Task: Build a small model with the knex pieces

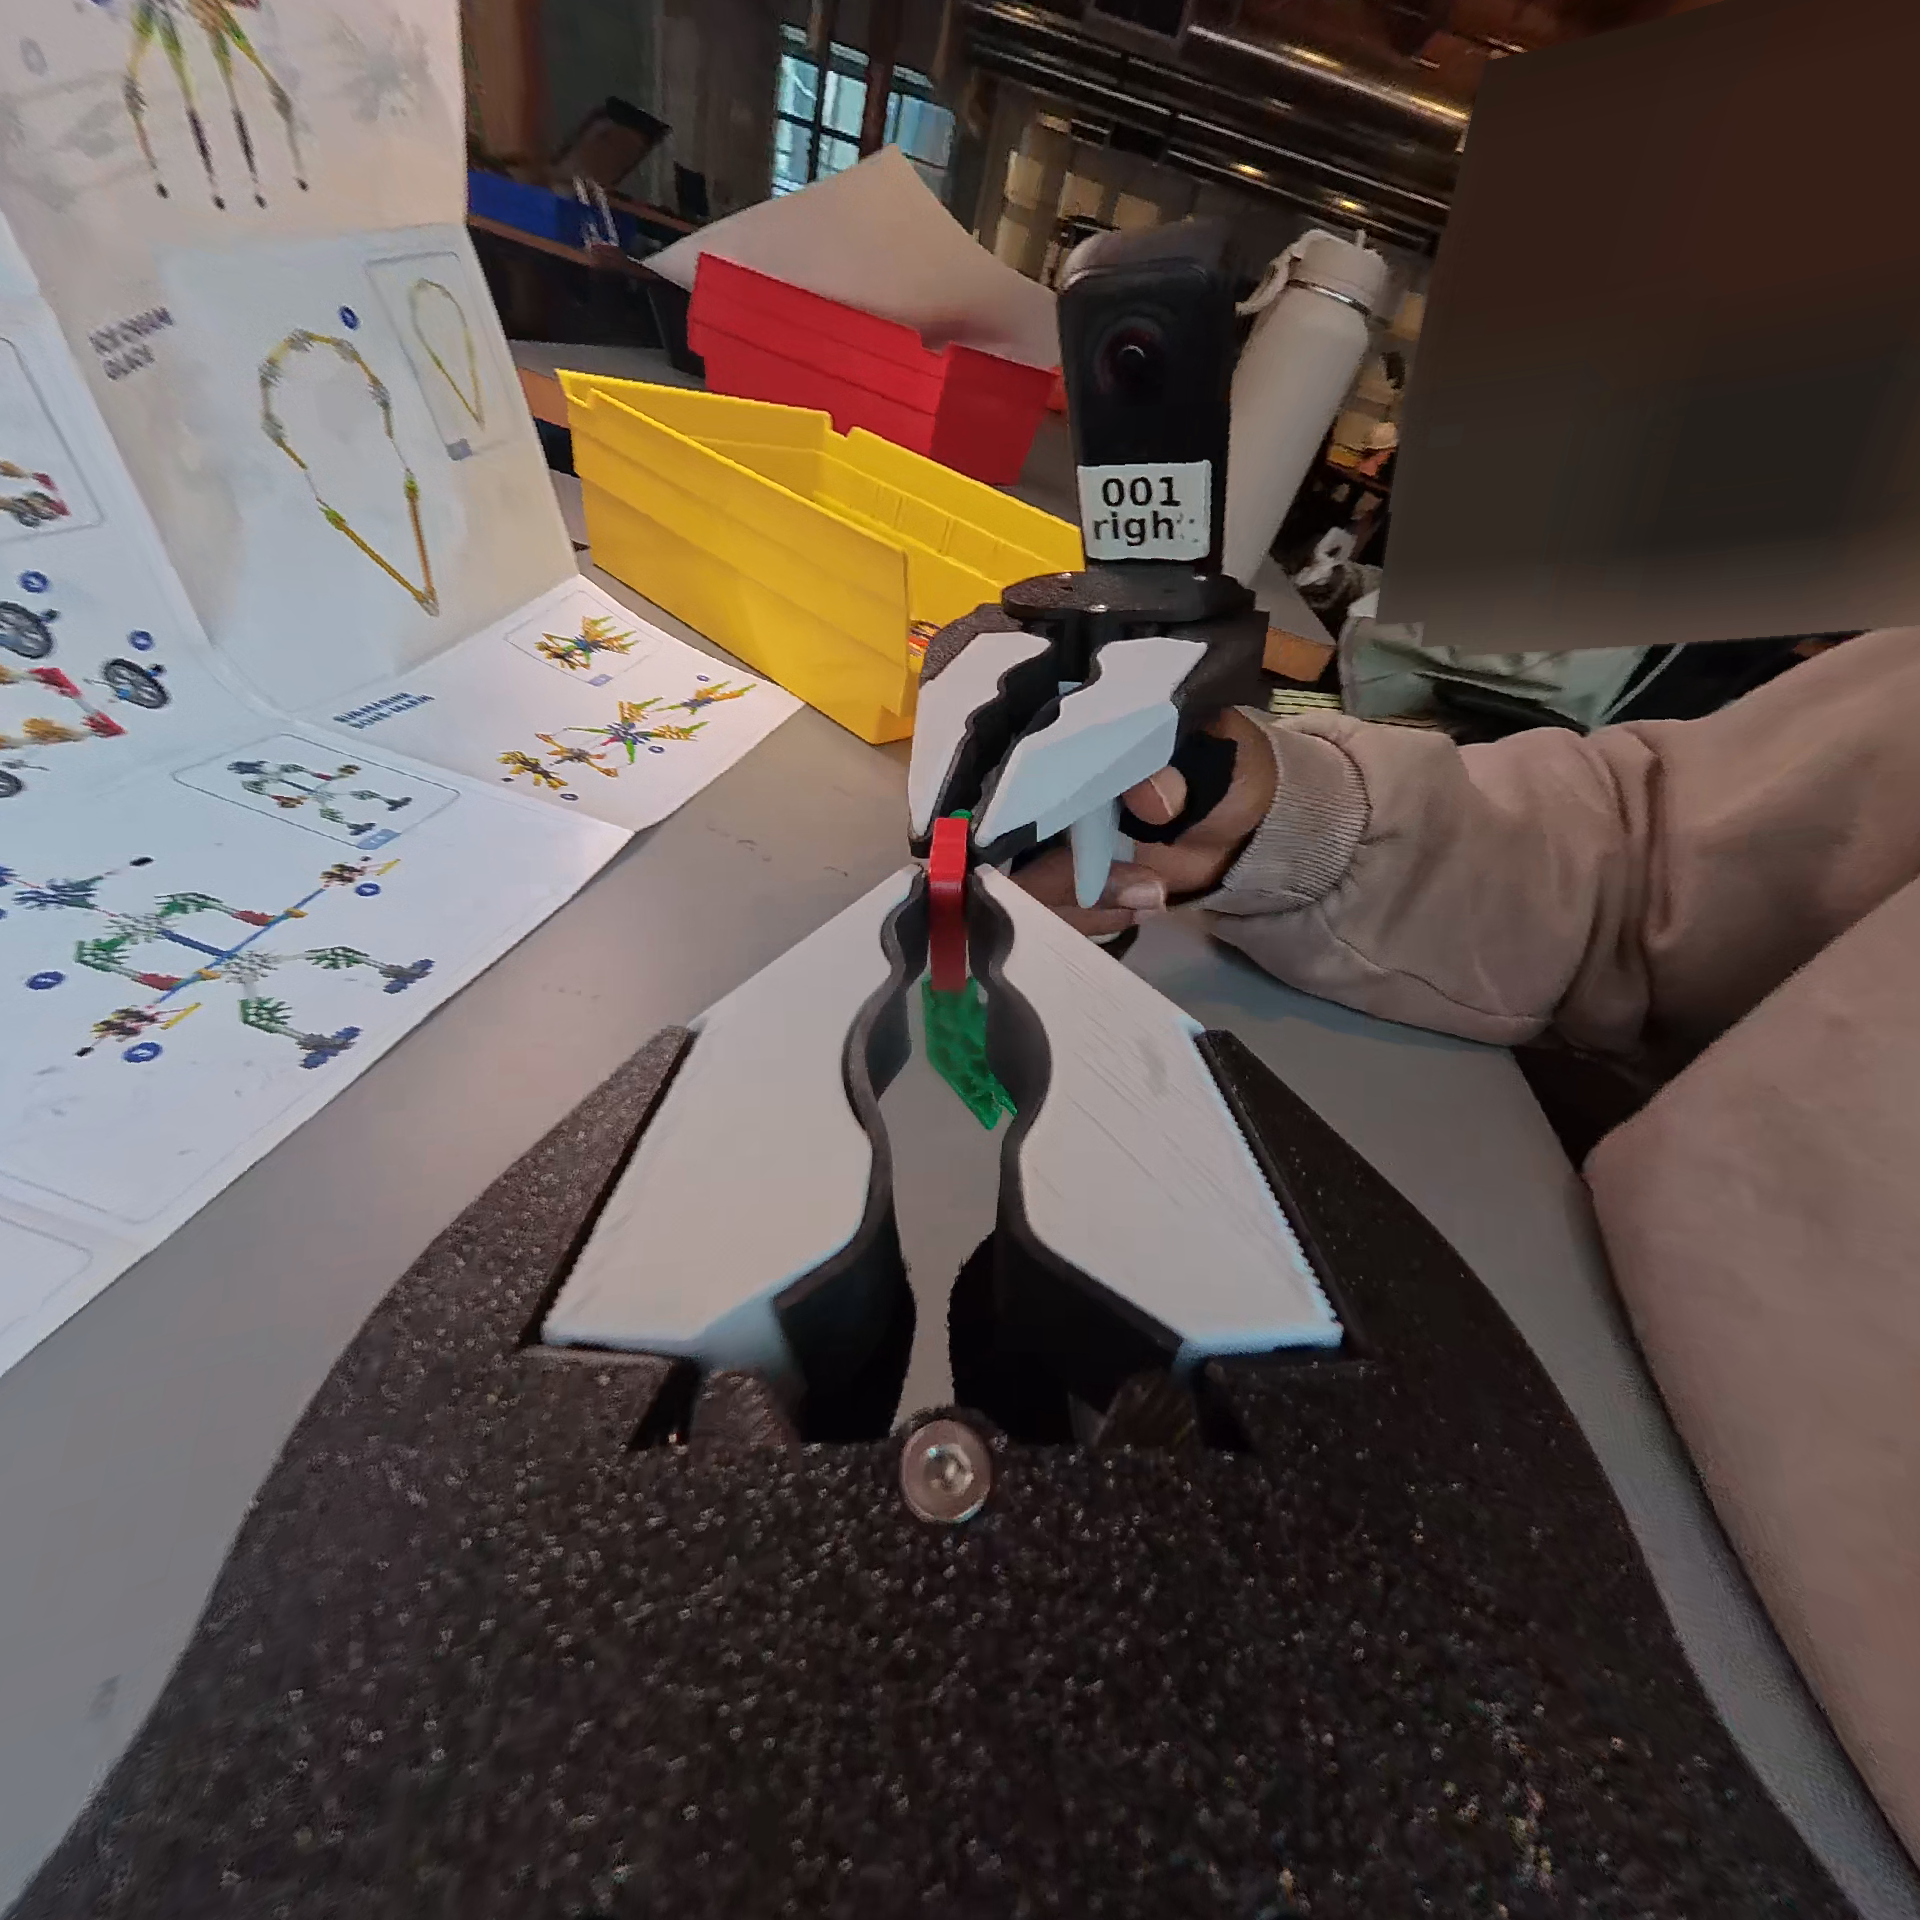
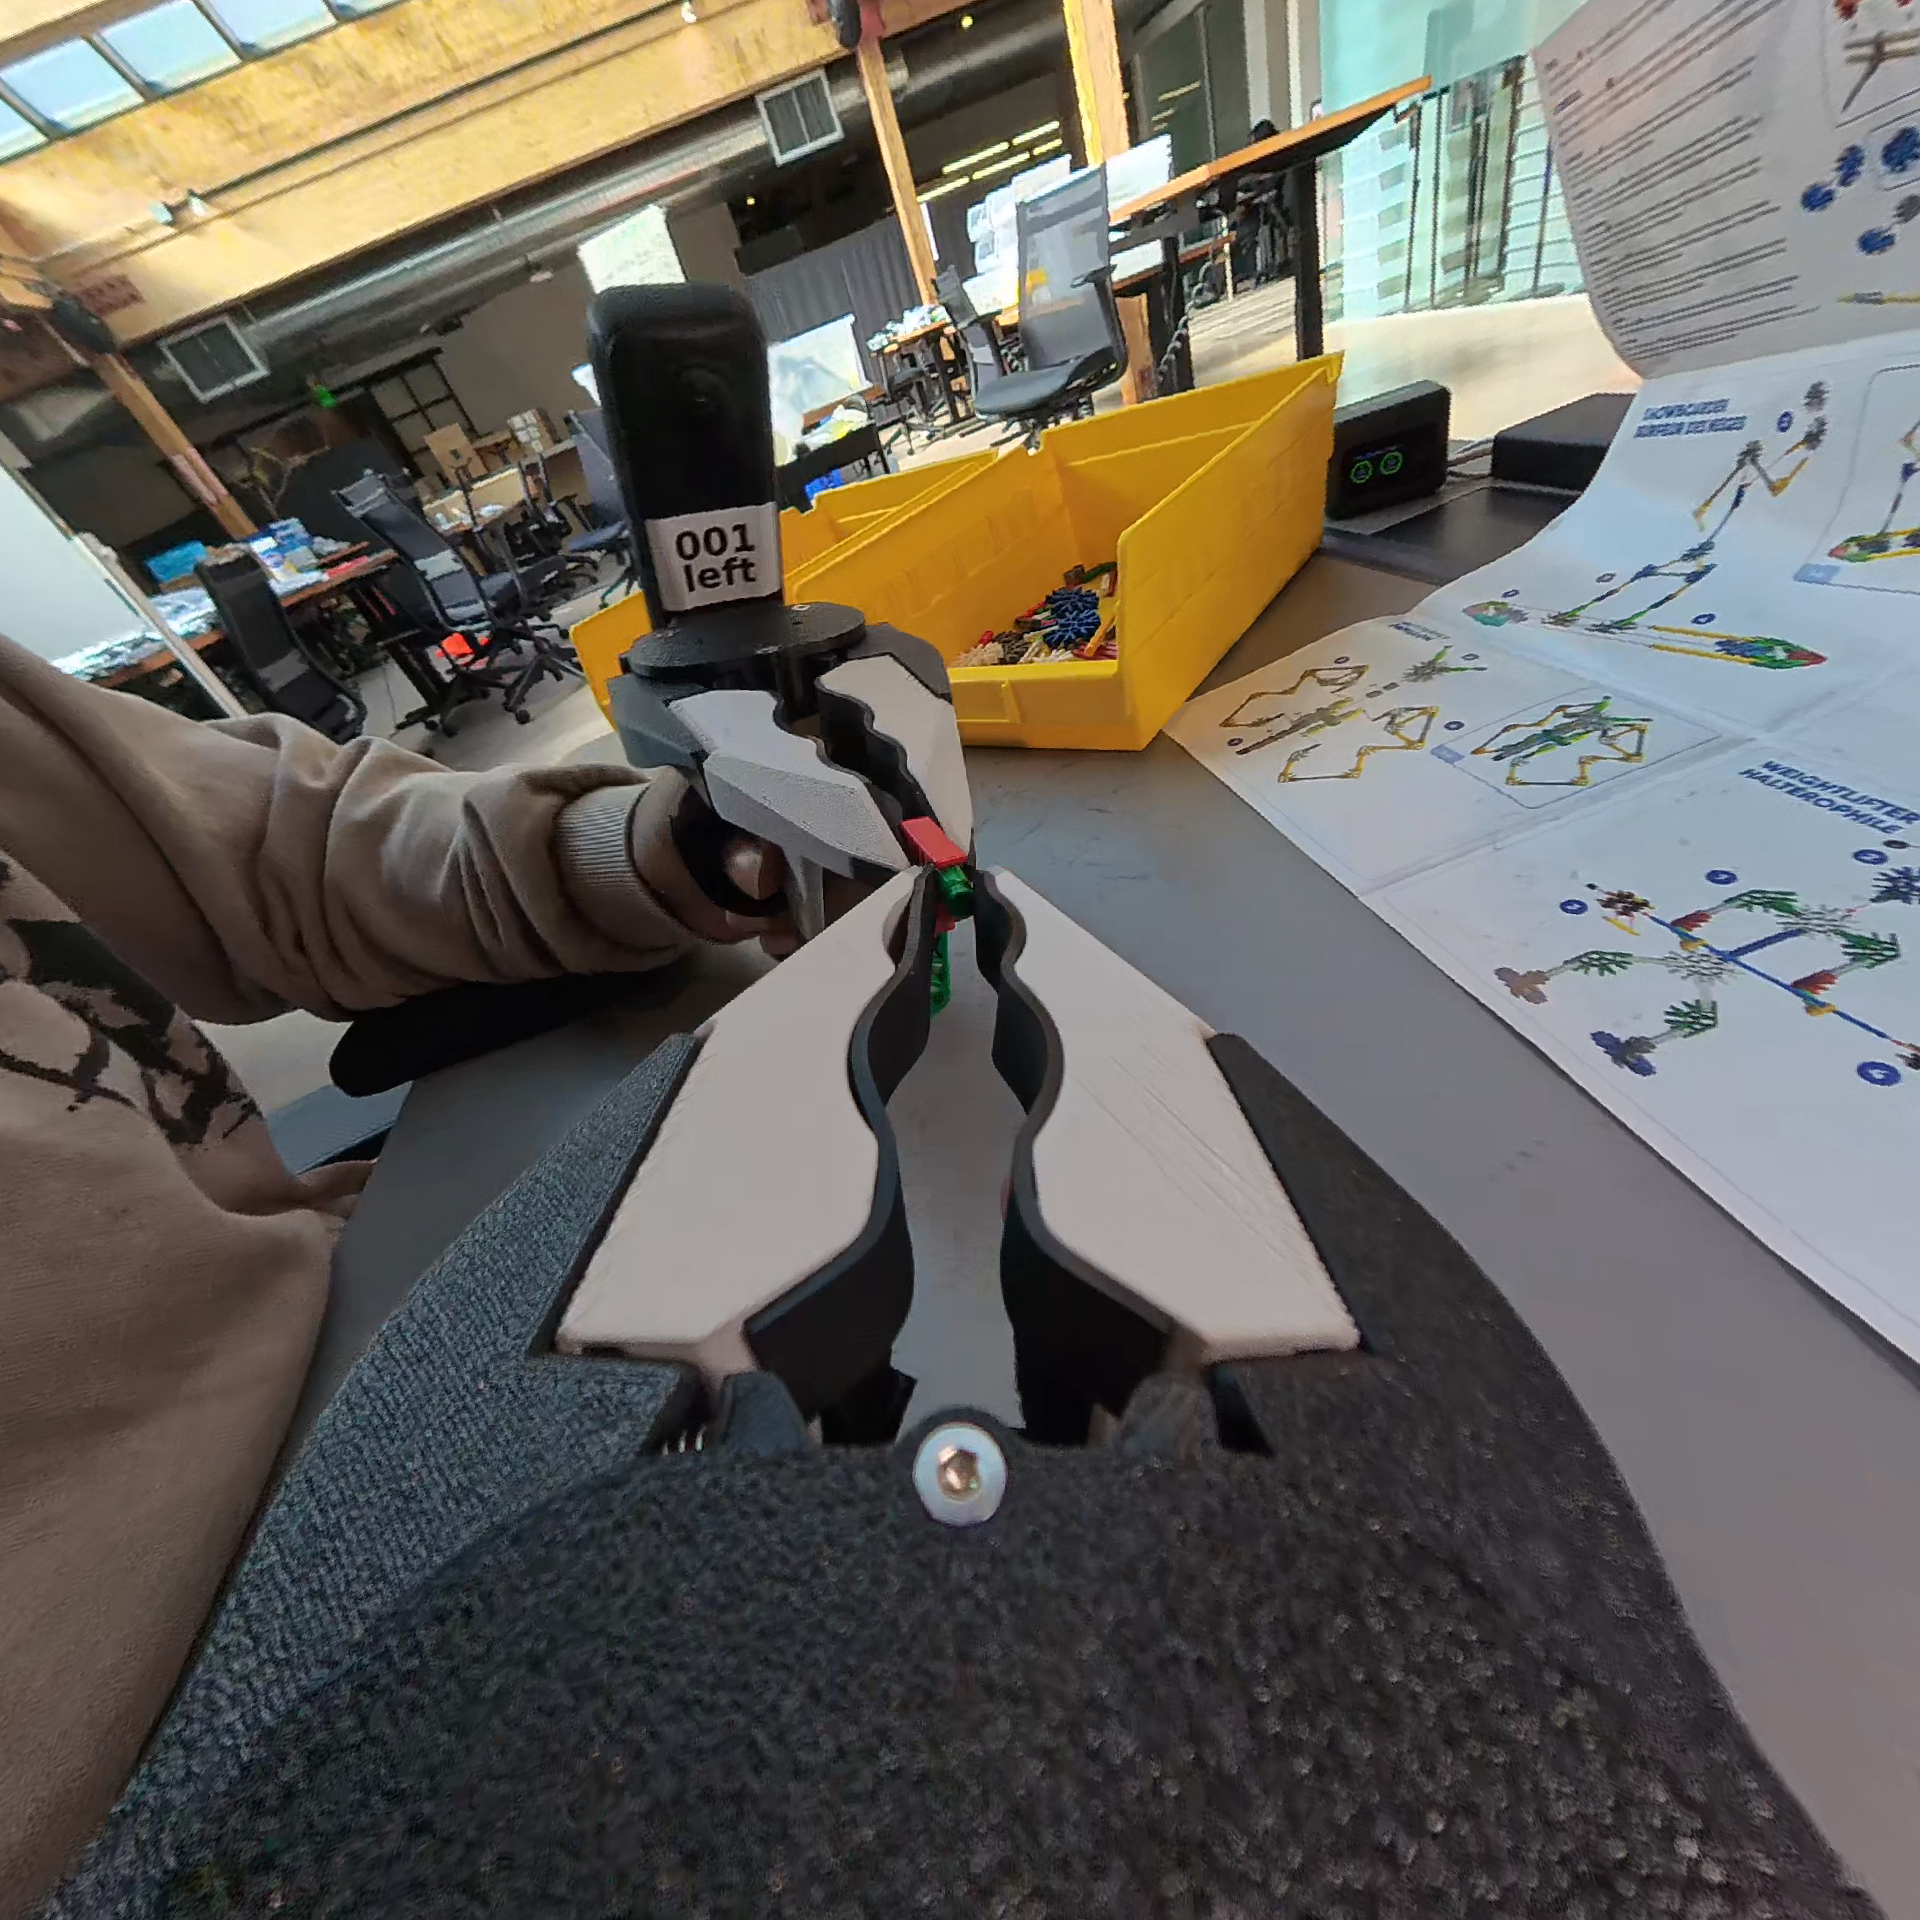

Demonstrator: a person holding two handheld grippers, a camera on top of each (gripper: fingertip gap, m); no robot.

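The left tongs (image 1: pixel 948 914) are closed on a small red piece (image 1: pixel 948 904), pinching it at their very tips, with its long axis standing roughly upright between the pads. A green toothed piece (image 1: pixel 961 1060) hangs from the lower end of the red piece, slanting down toward the desk (image 1: pixel 727 1091) without clearly touching it. The right tongs (image 2: pixel 948 899) are closed on the green end of the same small assembly (image 2: pixel 951 894), their tips meeting the left tongs almost nose to nose, so both pairs are equally near and the joined pieces lie directly between them. In the right wrist view the red piece (image 2: pixel 932 842) sits just above the green one, at the tip of the left tongs. Taking the red piece as landmark: a yellow bin (image 1: pixel 790 561) stands beyond it, holding loose building parts (image 2: pixel 1049 634), with a red bin (image 1: pixel 873 364) farther behind, and a printed instruction sheet (image 1: pixel 312 831) is spread flat on the desk beside it, curling up at the back.
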